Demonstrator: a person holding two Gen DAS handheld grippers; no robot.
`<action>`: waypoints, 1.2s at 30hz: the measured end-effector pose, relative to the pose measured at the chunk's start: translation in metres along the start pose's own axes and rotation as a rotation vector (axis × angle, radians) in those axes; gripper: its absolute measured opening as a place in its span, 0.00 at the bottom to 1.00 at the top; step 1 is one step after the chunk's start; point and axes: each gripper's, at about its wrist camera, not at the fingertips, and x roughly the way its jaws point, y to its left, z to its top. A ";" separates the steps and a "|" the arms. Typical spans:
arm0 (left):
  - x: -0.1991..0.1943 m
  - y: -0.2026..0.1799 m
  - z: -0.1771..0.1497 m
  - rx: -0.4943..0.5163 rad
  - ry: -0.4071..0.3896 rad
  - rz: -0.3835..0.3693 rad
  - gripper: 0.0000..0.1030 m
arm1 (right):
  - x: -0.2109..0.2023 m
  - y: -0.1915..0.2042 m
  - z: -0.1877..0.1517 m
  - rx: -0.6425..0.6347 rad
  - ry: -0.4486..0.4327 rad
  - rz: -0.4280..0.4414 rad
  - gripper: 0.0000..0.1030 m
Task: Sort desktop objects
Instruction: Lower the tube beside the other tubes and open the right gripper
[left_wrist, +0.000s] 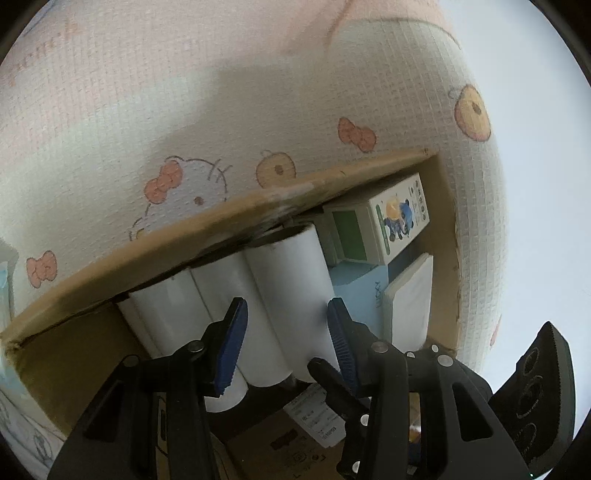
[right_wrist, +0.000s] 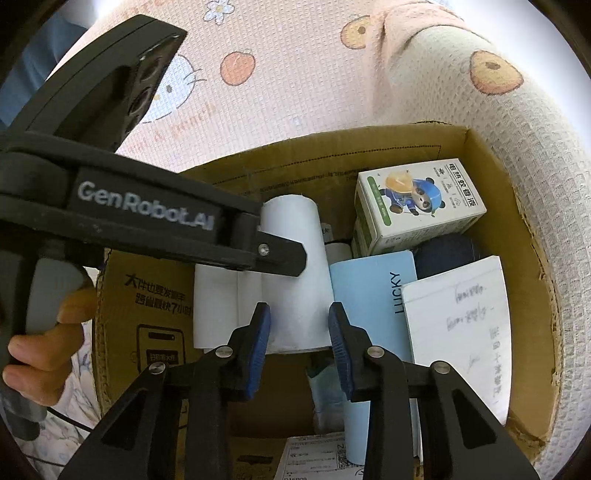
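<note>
A cardboard box holds three white paper rolls side by side. My left gripper straddles the rightmost white roll. Its blue pads sit against the roll's two sides, shut on it. In the right wrist view the same roll lies lengthwise in the box. My right gripper hangs over the roll's near end with a clear gap between its pads, open. The left gripper's black housing, held by a hand, crosses over the roll and hides its fingertips.
Right of the rolls, the box holds a small carton with a panda picture, a light blue "LUCKY" booklet, a handwritten white notepad and a dark blue object. A cartoon-print cloth lies around the box.
</note>
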 end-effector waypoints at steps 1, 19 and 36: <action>-0.002 0.001 -0.001 0.001 -0.011 -0.003 0.39 | 0.000 0.001 -0.001 0.000 0.001 -0.002 0.29; -0.008 -0.006 -0.008 0.135 -0.064 -0.018 0.23 | -0.003 0.019 -0.010 0.000 0.002 0.003 0.29; -0.028 0.005 -0.010 0.142 -0.070 -0.034 0.23 | -0.004 0.043 -0.022 0.007 0.005 -0.019 0.28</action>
